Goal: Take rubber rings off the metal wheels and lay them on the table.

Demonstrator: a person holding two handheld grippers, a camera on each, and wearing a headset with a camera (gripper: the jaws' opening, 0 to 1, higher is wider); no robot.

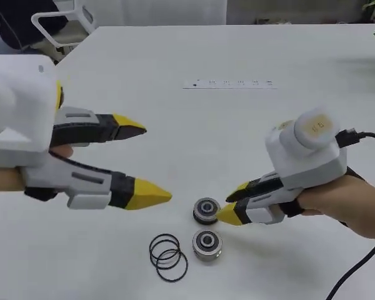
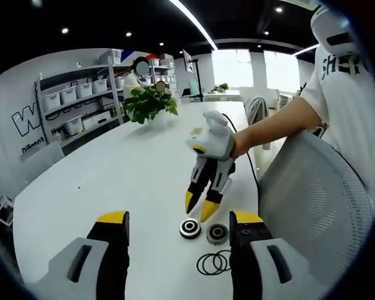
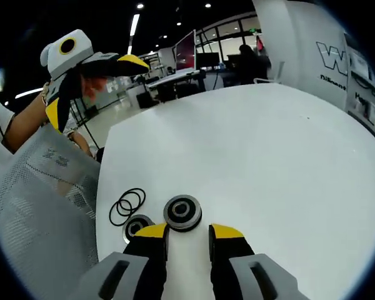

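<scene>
The right hand-held gripper (image 1: 230, 200), barely open and empty, hides one wheel (image 1: 205, 209) edge. The left hand-held gripper (image 1: 157, 163) is wide open, empty. Black rings (image 1: 168, 257) overlap.

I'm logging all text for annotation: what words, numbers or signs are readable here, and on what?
"W": large wall lettering, partly cut off, seen in both gripper views.
"SHER", roughly, and cut off: on the person's white shirt.
Too small or blurred to read: the small line under the wall lettering; the printed strip on the table; the yellow label atop the right gripper.
</scene>
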